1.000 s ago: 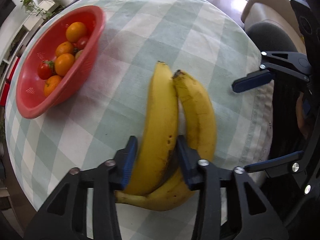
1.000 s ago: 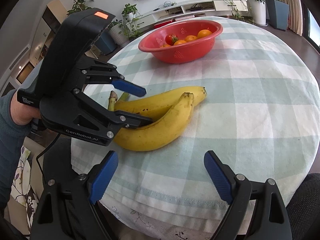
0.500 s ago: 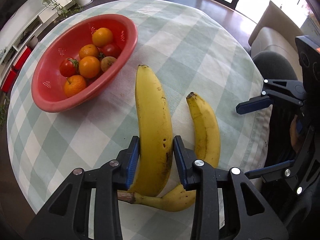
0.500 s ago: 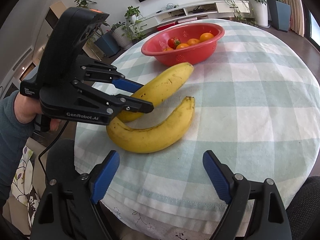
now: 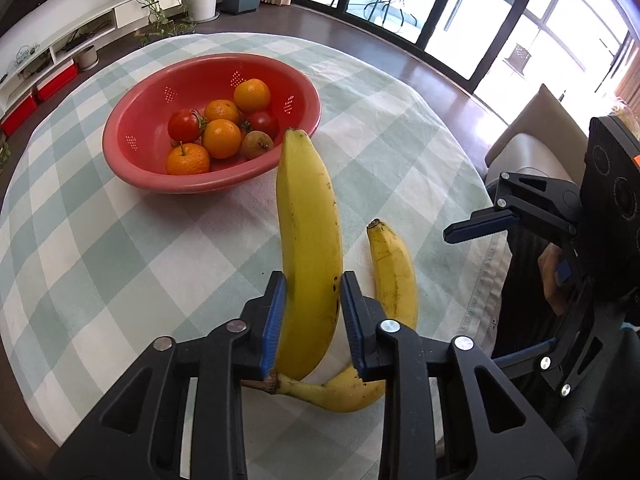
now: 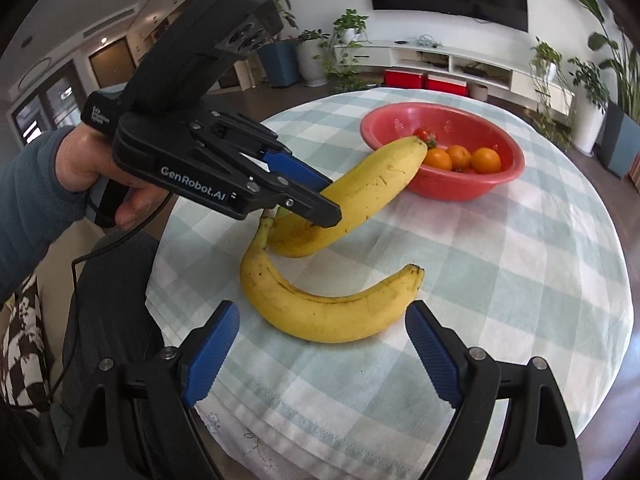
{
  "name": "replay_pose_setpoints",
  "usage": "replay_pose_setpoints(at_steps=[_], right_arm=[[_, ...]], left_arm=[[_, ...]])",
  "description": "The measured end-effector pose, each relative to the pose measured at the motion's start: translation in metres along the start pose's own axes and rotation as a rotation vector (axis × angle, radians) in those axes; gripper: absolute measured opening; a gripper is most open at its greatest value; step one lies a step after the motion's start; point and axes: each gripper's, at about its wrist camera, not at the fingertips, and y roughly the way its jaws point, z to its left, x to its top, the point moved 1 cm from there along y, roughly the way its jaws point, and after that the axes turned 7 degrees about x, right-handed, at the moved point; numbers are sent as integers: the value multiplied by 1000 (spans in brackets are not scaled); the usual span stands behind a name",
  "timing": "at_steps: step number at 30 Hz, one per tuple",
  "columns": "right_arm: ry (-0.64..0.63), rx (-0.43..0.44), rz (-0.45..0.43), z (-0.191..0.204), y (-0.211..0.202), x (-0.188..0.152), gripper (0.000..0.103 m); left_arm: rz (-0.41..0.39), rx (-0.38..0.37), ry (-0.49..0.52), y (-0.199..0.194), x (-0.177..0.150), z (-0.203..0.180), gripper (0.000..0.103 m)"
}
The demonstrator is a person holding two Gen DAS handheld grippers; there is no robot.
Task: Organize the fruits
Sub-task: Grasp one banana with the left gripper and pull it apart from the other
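Note:
My left gripper (image 5: pixel 312 312) is shut on a yellow banana (image 5: pixel 310 232) and holds it tilted up above the cloth, its tip pointing at the red bowl (image 5: pixel 136 152). It also shows in the right wrist view (image 6: pixel 352 196). The second banana (image 5: pixel 394 276) is joined to it at the stem and lies on the cloth (image 6: pixel 332 312). The red bowl (image 6: pixel 492 176) holds oranges (image 5: pixel 220 138) and tomatoes (image 5: pixel 184 126). My right gripper (image 6: pixel 322 344) is open and empty, just in front of the lying banana.
The round table has a green and white checked cloth (image 5: pixel 120 256). Its near edge is under my right gripper (image 6: pixel 320 420). A dark chair (image 6: pixel 108 304) stands at the left of the table. Plants and a low white shelf (image 6: pixel 460 64) are far behind.
My left gripper has lifted one banana off the cloth and swung it towards the red bowl. The two bananas have spread apart. My right gripper has stayed open and hardly moved.

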Motion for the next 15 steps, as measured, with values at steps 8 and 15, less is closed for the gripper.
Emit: replay_pose_setpoints(at_steps=[8,15], right_arm=[[25,-15,35,-12,6,-9,88],[10,-8,56,-12,8,-15,88]], left_arm=[[100,151,174,23,5,-22,23],[131,136,243,34,10,-37,41]])
